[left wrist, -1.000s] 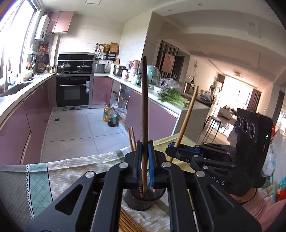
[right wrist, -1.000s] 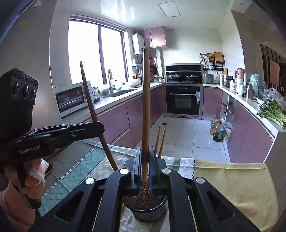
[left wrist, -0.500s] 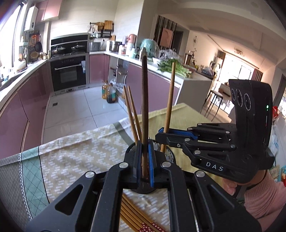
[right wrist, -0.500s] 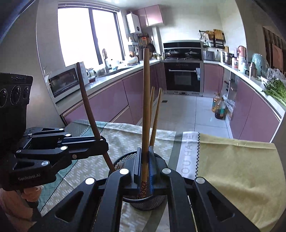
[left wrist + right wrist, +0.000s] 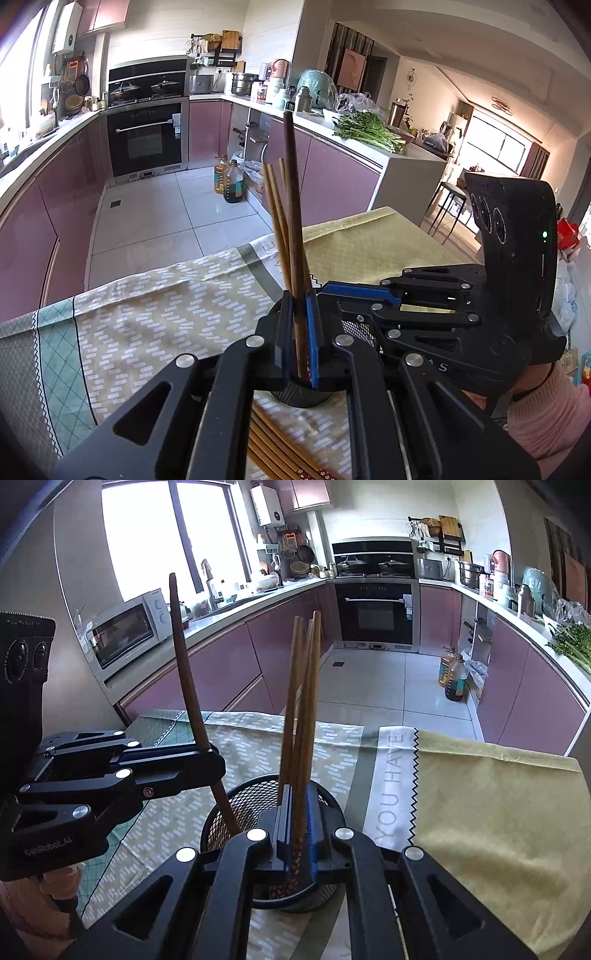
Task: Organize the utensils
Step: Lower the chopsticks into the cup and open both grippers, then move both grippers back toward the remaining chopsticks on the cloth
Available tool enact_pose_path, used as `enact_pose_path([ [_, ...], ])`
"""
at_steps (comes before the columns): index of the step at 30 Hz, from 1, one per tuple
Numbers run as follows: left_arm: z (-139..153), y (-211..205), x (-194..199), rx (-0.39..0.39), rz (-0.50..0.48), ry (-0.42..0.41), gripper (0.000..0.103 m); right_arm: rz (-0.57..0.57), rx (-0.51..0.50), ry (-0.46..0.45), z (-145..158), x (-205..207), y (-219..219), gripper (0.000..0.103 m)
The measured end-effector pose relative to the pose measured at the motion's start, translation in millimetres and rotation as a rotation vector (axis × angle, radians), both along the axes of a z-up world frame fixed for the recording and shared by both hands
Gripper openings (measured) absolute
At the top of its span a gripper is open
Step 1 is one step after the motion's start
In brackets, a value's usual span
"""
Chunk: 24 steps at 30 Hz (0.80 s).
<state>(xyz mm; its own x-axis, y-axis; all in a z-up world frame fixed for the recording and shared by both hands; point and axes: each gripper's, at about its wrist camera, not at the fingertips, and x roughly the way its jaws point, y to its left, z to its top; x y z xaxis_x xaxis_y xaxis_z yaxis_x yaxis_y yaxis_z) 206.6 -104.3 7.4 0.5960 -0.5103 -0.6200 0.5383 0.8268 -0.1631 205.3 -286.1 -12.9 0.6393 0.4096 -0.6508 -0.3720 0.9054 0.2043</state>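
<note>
Chopsticks held over mesh holder by both grippers

Left wrist view: the left gripper (image 5: 300,328) is seen clenched on a dark brown chopstick (image 5: 291,206), which stands nearly upright between the blue pads. Its lower end is directed into the black mesh holder (image 5: 301,397), only partly visible beneath the fingers. Two lighter chopsticks (image 5: 275,206) are seen leaning in the holder just behind the gripped one. The right gripper (image 5: 328,290) is observed entering from the right, its fingertips just beside the left gripper's, carried by a hand in a pink sleeve (image 5: 546,410). A bundle of loose chopsticks (image 5: 275,448) is noted lying on the patterned tablecloth (image 5: 155,314) below the holder.

Right wrist view: the right gripper (image 5: 298,823) is seen clamped on a light wooden chopstick (image 5: 308,716) with a patterned lower end, the end reaching down inside the mesh holder (image 5: 240,801). Further light chopsticks (image 5: 290,701) stand in the holder close beside it. The left gripper (image 5: 214,764) is observed at the left, closed on the dark chopstick (image 5: 184,672), which is tilted, its tip inside the holder's rim. The holder stands on the tablecloth (image 5: 258,742), beside a yellow cloth (image 5: 498,812).
</note>
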Motion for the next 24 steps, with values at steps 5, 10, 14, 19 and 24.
enact_pose_path([
  [5,-3.6,1.4,0.9,-0.003,0.021,0.005,0.013,-0.014,0.015,-0.003,0.2,0.0,-1.3,0.008],
  [10,-4.3,13.6,-7.0,-0.022,0.051,-0.003,0.014,-0.016,0.020,-0.021,3.2,-5.9,-2.6,0.011],
  [14,-1.3,30.1,-22.2,-0.033,0.086,-0.046,0.020,-0.004,0.021,-0.054,10.5,-17.4,-2.3,0.015],
  [19,0.7,52.3,-48.1,-0.053,0.107,-0.086,0.027,0.060,0.034,-0.109,22.1,-46.5,2.3,0.024],
  [24,-11.1,65.9,-71.7,-0.018,0.114,-0.081,0.028,0.133,0.044,-0.116,17.5,-76.4,9.8,0.027],
])
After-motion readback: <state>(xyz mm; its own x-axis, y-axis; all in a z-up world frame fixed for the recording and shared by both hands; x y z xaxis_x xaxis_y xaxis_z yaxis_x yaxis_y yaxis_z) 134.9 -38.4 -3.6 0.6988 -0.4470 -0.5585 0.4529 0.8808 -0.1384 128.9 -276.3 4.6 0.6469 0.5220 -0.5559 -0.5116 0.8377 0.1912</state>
